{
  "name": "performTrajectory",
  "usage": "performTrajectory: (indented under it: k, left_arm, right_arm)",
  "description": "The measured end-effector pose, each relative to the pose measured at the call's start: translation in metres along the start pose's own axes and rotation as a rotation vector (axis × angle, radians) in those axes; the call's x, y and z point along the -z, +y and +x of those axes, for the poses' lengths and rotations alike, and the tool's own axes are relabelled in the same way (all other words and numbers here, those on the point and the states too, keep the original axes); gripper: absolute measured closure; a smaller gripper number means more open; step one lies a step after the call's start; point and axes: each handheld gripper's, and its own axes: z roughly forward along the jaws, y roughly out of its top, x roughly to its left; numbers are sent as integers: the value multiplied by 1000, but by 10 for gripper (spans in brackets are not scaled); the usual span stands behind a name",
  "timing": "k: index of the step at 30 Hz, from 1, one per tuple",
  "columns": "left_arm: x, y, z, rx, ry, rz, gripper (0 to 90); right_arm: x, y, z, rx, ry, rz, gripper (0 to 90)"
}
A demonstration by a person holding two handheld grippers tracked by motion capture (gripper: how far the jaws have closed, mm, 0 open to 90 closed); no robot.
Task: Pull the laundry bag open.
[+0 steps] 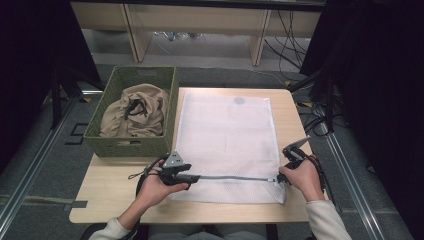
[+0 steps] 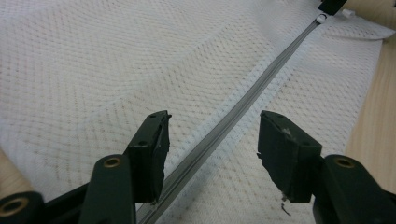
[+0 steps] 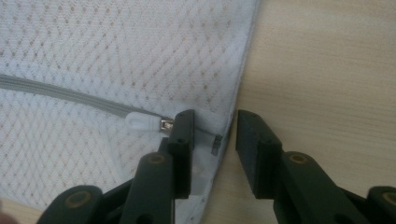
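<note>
Sitting at my light wooden table (image 1: 125, 197), I see a big white mesh laundry bag (image 1: 227, 135) lying flat on it. The bag covers the middle and right part of the table, from the far edge almost to the near edge. At the far left corner stands a green woven basket (image 1: 131, 145) with a crumpled tan cloth (image 1: 135, 115) inside. The basket's right side is just beside the bag's left edge.

A grey zipper (image 1: 235, 178) runs across the bag, close to the near edge of the table.

My left claw (image 2: 212, 147) is low over the left end of the zipper. Its jaws are spread apart, and the zipper line (image 2: 243, 105) passes between them. The pads do not squeeze it.

My right claw (image 3: 210, 135) is at the right end of the zipper, by the bag's right edge. Its jaws are spread too. One jaw sits on the bag right next to the small white zipper pull (image 3: 140, 122), and the other is over bare wood. Between them is the bag's edge with a little dark tab (image 3: 216, 144). Nothing is pinched.
</note>
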Motion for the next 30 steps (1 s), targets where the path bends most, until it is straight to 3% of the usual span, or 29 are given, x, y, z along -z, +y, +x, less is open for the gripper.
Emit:
performTrajectory:
  k: [1,2,3,5,6,7,8,9,10,11,12,13,14,15,16,18,19,20,21,22,23,25,26,27,28,29,30]
  left_arm:
    - [0,1,0,-17,3,4,436]
    - [-2,1,-1,-10,-9,1,436]
    - [-2,2,-1,-25,-4,11,436]
    - [-5,3,-3,-13,-28,12,436]
    - [-6,3,-5,-10,-16,5,436]
    - [-7,4,-3,-48,-25,16,436]
    - [-9,4,-6,-24,-22,11,437]
    - [-10,5,-6,-26,-35,28,438]
    - [-11,6,-6,-48,-36,29,444]
    - [-14,7,-8,-41,-34,17,444]
    - [-15,8,-9,-46,-41,26,444]
    - [-17,9,-11,-30,-50,14,444]
    - [-19,12,-10,-47,-55,23,446]
    - [-20,14,-12,-35,-73,26,452]
    - [-22,16,-14,-39,-72,15,455]
    - [-27,20,-16,-57,-89,13,457]
    - [-28,23,-17,-65,-105,12,465]
    - [-31,24,-19,-82,-119,-1,477]
    - [-34,26,-20,-94,-128,-2,478]
    - [-36,28,-22,-103,-129,1,480]
    - [-38,31,-24,-105,-136,2,482]
    - [-42,37,-27,-112,-157,12,483]
    - [-45,38,-29,-106,-157,0,483]
    - [-46,41,-29,-124,-154,6,485]
    - [-48,43,-29,-132,-166,22,485]
    - [-51,46,-33,-120,-164,5,485]
    - [-53,48,-33,-135,-167,15,486]
  right_arm:
    - [-5,1,-6,108,-6,-52,703]
    - [-2,2,-1,37,1,6,719]
    - [-2,1,1,37,-6,4,728]
    - [-3,2,4,49,-24,7,760]
    - [-3,2,4,49,-24,7,760]
    - [-4,2,2,88,-32,-1,783]
    - [-5,2,6,60,-32,-23,807]
    - [-5,3,5,84,-33,-17,830]
    - [-3,2,10,23,-33,19,855]
    - [-4,3,8,52,-22,-7,858]
    - [-4,3,5,86,-27,6,860]
    - [-4,3,6,75,-17,-10,862]
    - [-5,2,4,98,-16,-27,863]
    - [-2,1,6,60,1,-13,863]
    - [-2,2,5,92,-9,-32,863]
    - [0,2,4,109,1,-32,863]
    - [2,1,6,98,-3,-30,863]
    - [3,-1,9,57,3,-43,863]
    - [4,0,7,103,-2,-49,863]
    - [5,0,8,117,-10,-47,863]
    - [7,-1,12,69,-6,-27,863]
    - [8,-1,11,120,-10,-49,863]
    - [7,-1,11,126,-5,-75,862]
    - [11,-2,15,71,-10,-17,863]
    - [11,-2,13,102,-6,-38,863]
    - [10,-1,11,134,-11,-67,863]
    - [12,-2,13,118,-10,-54,863]
